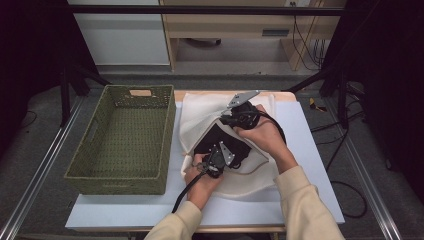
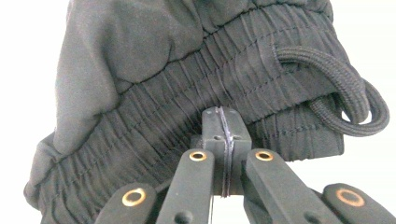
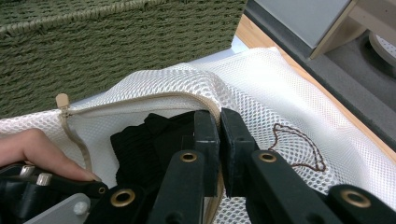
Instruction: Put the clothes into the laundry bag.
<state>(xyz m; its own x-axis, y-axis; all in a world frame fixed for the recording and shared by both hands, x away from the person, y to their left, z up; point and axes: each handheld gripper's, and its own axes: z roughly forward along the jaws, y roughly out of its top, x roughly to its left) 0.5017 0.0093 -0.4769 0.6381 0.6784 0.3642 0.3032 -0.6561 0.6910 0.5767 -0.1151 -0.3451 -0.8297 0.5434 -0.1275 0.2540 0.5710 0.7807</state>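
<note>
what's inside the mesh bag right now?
A black garment with an elastic waistband and drawstring sits in the open mesh bag. Anything beneath it is covered.

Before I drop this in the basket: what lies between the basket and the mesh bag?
In the high view, a narrow strip of bare table top separates the green basket from the white mesh bag.

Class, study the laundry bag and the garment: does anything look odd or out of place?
Nothing is damaged or spilled. The black garment sits half inside the unzipped white mesh laundry bag, its drawstring looping loose at the elastic waistband. The green woven basket stands beside the bag.
</note>
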